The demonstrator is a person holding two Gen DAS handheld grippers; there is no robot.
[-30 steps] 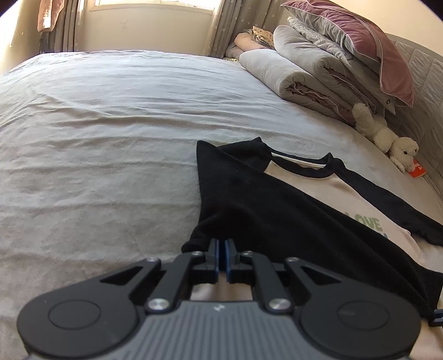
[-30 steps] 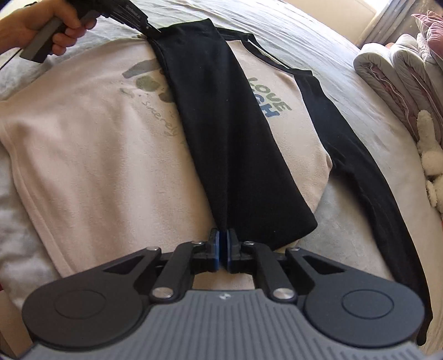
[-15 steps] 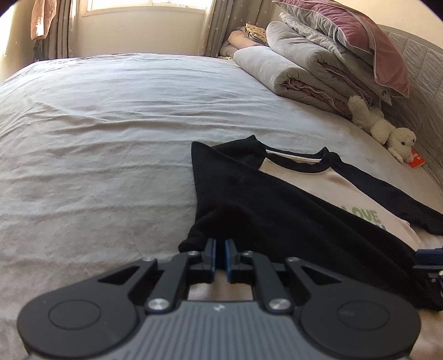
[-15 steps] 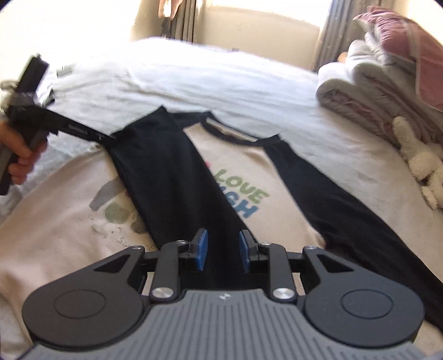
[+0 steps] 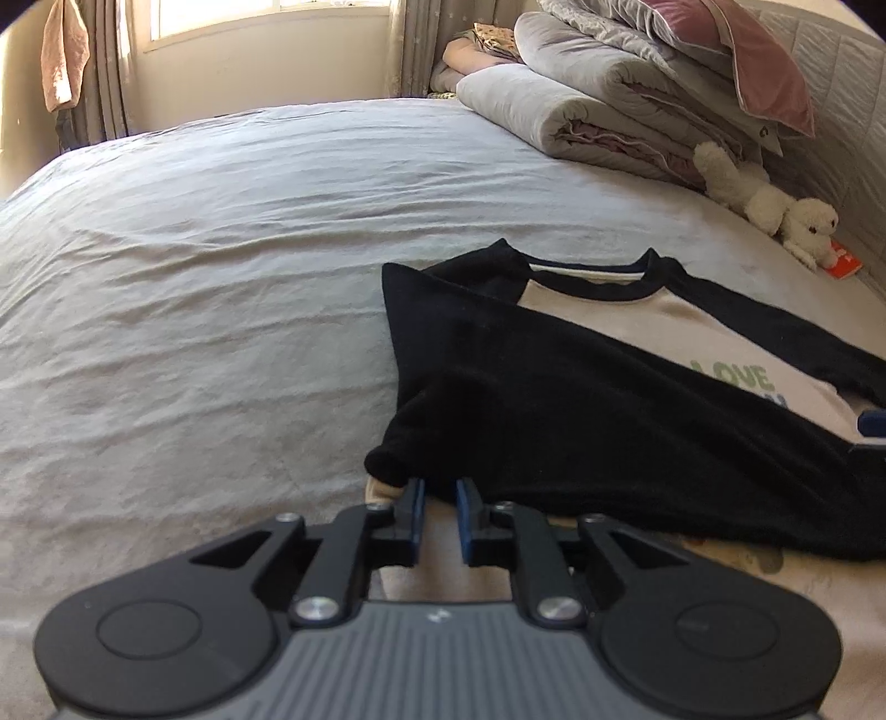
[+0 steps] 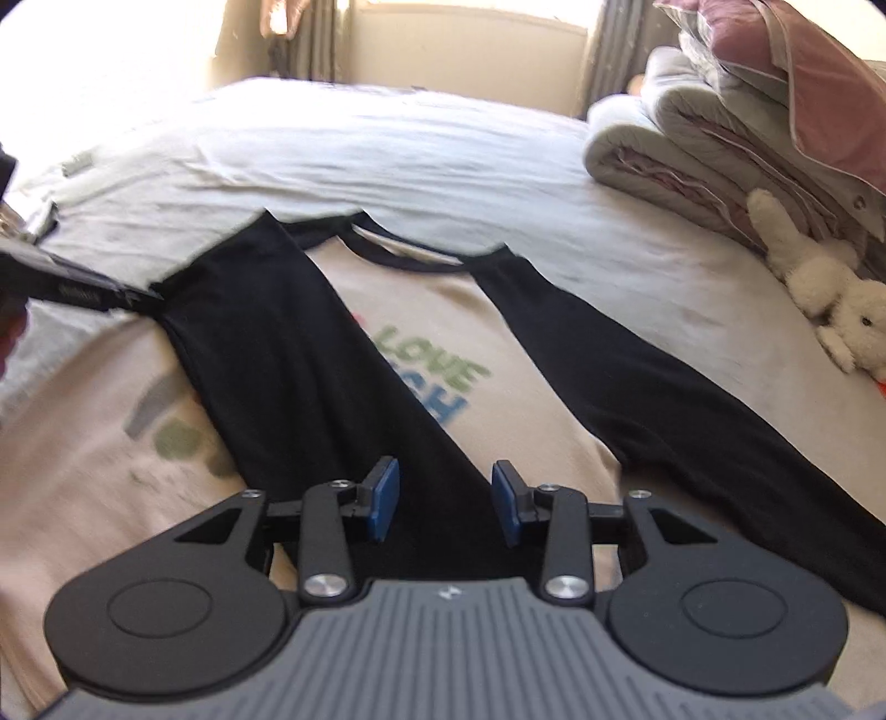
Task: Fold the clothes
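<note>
A cream shirt [image 6: 432,310] with black raglan sleeves and a "LOVE" print lies flat on the bed. One black sleeve [image 6: 288,360] is folded diagonally across the chest. The other sleeve [image 6: 664,387] lies stretched out to the right. My right gripper [image 6: 446,501] hovers open over the lower end of the folded sleeve, holding nothing. My left gripper [image 5: 440,495] is slightly open, its tips at the sleeve's [image 5: 554,421] folded corner near the shoulder. From the right wrist view, the left gripper [image 6: 83,288] reaches in from the left edge.
Folded grey quilts [image 5: 581,111] and a pink pillow [image 5: 747,50] are stacked at the headboard, with a white plush toy [image 5: 775,205] beside them. Wrinkled grey bedsheet [image 5: 194,277] stretches left toward the window and curtains.
The right gripper let go of the sleeve's end, opened wide and tilted up. The left gripper, shut on the sleeve's fold before, has now parted its fingers a little.
</note>
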